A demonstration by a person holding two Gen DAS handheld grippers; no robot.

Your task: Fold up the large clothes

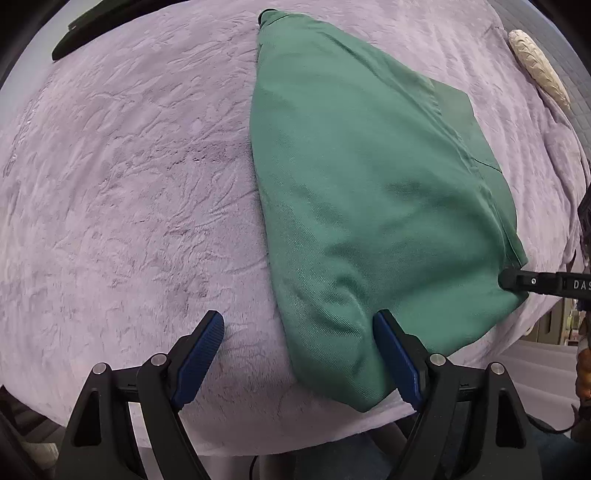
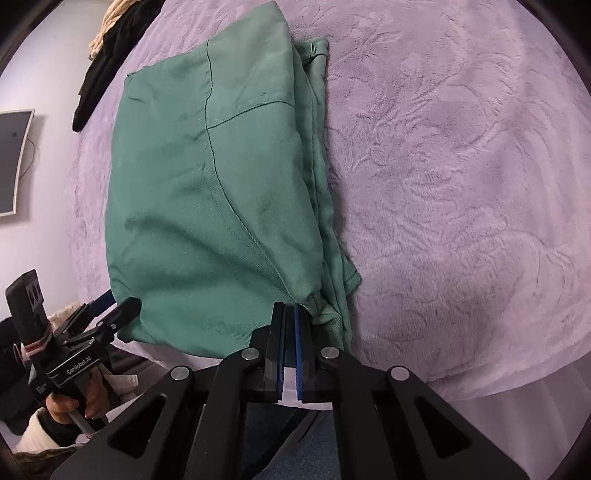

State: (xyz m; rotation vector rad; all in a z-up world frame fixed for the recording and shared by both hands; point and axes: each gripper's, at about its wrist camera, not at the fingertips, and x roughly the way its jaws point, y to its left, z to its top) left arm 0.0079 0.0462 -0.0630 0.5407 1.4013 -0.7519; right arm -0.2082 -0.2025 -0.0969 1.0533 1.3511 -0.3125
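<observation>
A green garment (image 1: pixel 369 192) lies folded in a long slab on a lilac plush bedspread (image 1: pixel 129 184). My left gripper (image 1: pixel 298 317) points straight down and is open wide across the garment's near left corner. One blue pad (image 1: pixel 391 350) rests on the cloth and the other fingertip (image 1: pixel 207 339) stands over the bedspread. In the right wrist view the garment (image 2: pixel 207 192) shows seams and stacked edges on its right side. My right gripper (image 2: pixel 290 310) is shut at the near right corner, where the cloth bunches into its tips. Its tip (image 1: pixel 511 278) shows at that corner.
Black clothing (image 1: pixel 85 29) lies at the bed's far edge, also seen with a cream cloth (image 2: pixel 107 55). A cream ribbed item (image 1: pixel 535 70) lies at the far right. A screen (image 2: pixel 11 162) hangs on the wall. A hand (image 2: pixel 70 406) holds the left gripper (image 2: pixel 118 301). The bed's near edge runs just under both grippers.
</observation>
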